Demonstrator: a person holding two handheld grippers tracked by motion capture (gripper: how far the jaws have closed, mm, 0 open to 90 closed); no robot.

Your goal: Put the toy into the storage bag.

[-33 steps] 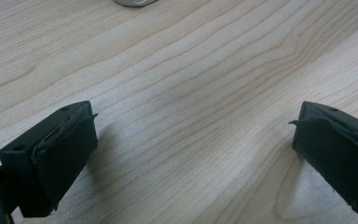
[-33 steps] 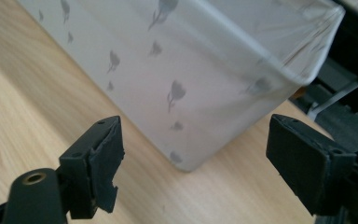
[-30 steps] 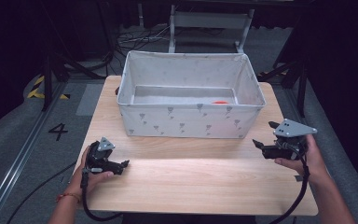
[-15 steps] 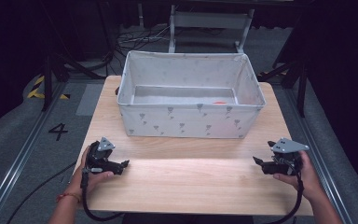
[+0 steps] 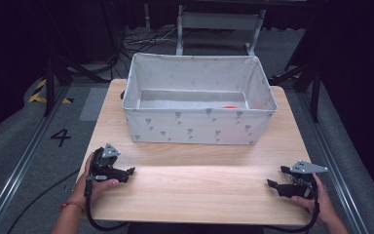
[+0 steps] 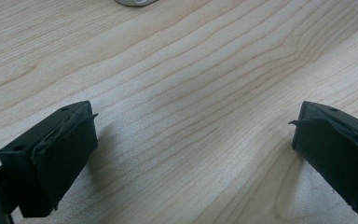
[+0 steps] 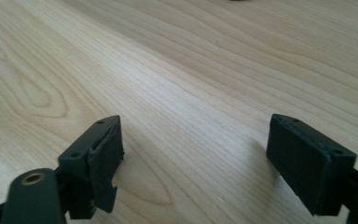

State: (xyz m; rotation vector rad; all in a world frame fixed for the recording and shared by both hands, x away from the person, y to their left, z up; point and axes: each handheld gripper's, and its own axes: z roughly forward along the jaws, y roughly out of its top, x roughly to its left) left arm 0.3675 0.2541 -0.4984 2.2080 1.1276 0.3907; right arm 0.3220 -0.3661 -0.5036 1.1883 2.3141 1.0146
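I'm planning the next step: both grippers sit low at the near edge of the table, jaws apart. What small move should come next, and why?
Probably lift the right gripper toward the fabric bin: an orange thing lies inside on its right side, both grippers hold nothing, and the left gripper is farther from it.

A cloth bin (image 5: 199,127) stands at the back middle of the worktop (image 5: 199,190), a small thing (image 5: 230,106) inside it at right, with the left tongs (image 5: 130,170) and right tongs (image 5: 275,177) low at the near corners.
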